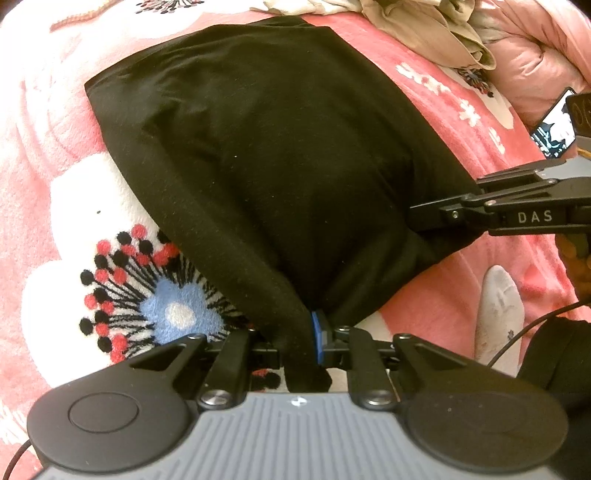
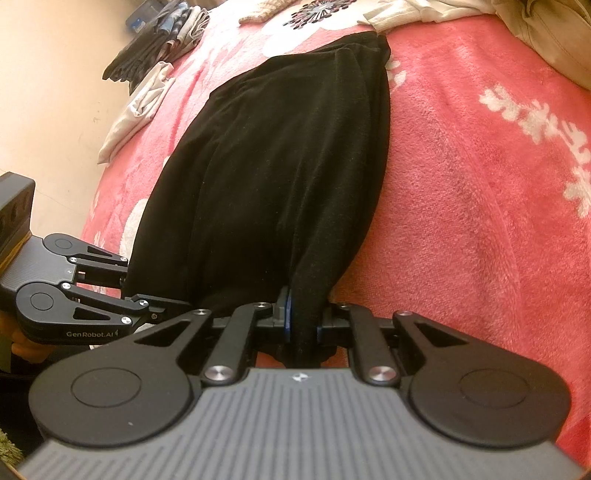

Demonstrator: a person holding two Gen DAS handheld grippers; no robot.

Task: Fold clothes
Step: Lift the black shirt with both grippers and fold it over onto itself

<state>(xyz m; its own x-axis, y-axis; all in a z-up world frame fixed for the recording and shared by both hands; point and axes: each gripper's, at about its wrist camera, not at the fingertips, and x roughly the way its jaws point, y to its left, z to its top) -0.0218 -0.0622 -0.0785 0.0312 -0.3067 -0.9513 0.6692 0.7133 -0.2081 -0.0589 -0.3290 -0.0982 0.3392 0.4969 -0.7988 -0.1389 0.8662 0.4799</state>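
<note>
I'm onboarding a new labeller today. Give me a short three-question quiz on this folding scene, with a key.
1. True or false: both grippers are shut on the black garment.
2. What does the garment lie on? A) bare wood floor B) pink floral blanket C) metal table
3. Fill in: beyond the garment's far end lies a heap of ____ cloth.

Key:
1. True: the left gripper and the right gripper each pinch a near corner.
2. B, the blanket.
3. Beige, the cloth.
</note>
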